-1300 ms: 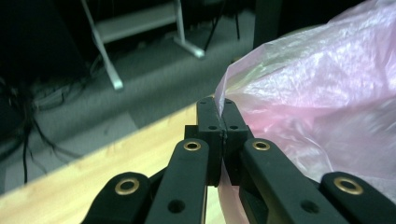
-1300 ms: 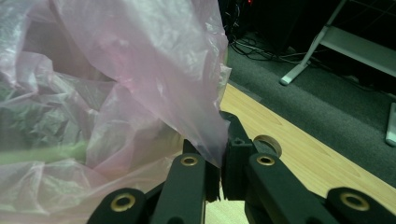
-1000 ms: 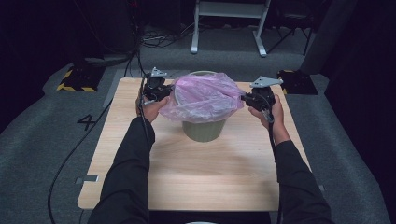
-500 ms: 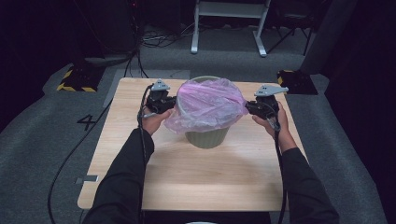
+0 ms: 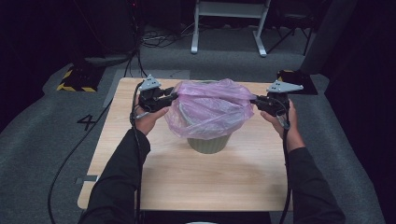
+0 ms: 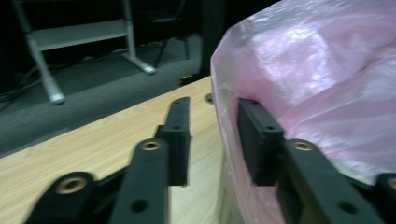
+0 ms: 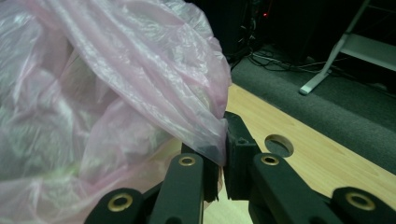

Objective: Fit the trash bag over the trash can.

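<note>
Pink plastic film is pinched between the jaws of the right tool (image 7: 223, 161), which are clamped together on an edge of the bin bag (image 5: 210, 107). The left tool (image 6: 212, 140) has just been opening: its jaws stand apart, with bare worktop (image 5: 187, 182) showing in the gap, and the bag lies against the outer face of one jaw, not between them. In the high view the left tool (image 5: 161, 99) and right tool (image 5: 261, 101) sit at opposite sides of the bag, which is draped over the mouth of a green waste bin (image 5: 209, 143) standing near the middle of the wooden worktop.
</note>
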